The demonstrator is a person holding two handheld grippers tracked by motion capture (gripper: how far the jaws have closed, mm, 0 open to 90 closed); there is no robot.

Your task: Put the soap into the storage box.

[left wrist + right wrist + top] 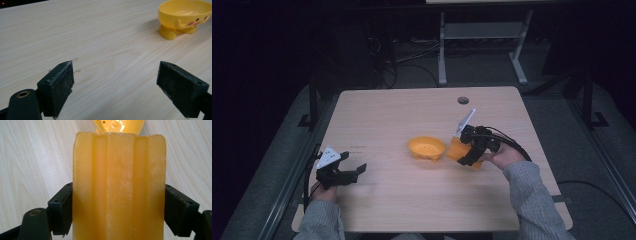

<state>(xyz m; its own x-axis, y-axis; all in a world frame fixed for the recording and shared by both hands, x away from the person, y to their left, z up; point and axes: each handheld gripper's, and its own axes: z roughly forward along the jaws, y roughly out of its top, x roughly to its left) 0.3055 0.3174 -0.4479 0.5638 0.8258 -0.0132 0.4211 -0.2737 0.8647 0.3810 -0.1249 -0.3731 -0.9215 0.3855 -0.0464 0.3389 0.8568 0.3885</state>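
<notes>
Orange and ribbed, the cup [119, 187] sits clamped between the jaws of the right gripper [473, 146], tipped toward the yellow bowl [427, 148] just beside it at mid-table. Over at the near left edge of the wooden table [402, 112], the left gripper [116, 87] hovers low, jaws spread wide with nothing between them, well apart from the bowl.

1. Table [377, 110]: pale wood grain, rounded corners, standing on grey floor [557, 115].
2. Hole [463, 100]: round and dark, near the table's far edge, right of centre.
3. White frame [482, 31]: legs of another table beyond the far edge.
4. Cables [412, 56]: loose on the floor beside that frame.
5. Black stands [312, 100]: one on each side of the table.
</notes>
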